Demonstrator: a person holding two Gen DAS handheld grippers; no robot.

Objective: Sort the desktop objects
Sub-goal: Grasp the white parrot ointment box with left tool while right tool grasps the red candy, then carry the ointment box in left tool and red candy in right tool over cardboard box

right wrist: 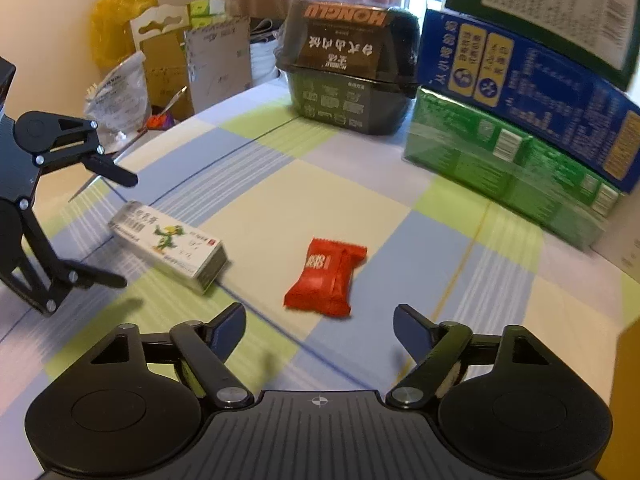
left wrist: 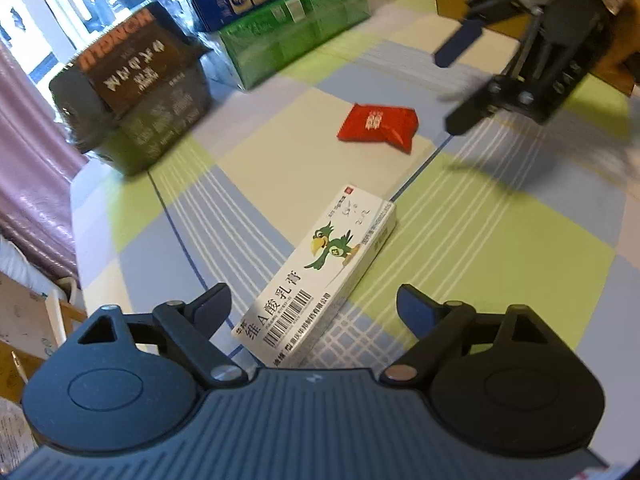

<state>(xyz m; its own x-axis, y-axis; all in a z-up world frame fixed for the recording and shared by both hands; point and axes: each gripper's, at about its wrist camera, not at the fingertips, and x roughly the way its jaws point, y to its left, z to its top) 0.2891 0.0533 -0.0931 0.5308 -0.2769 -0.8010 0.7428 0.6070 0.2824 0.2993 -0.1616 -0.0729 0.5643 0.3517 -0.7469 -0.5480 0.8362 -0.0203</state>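
Glossy red wrapper, cardboard carton, woven checked cloth.

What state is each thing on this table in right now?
Left gripper: fingers open, empty.
Right gripper: fingers open, empty.
White ointment box: lying flat, closed.
Red candy packet: lying flat, sealed.
Black Honglu container: lid on.
Green box: under blue box.
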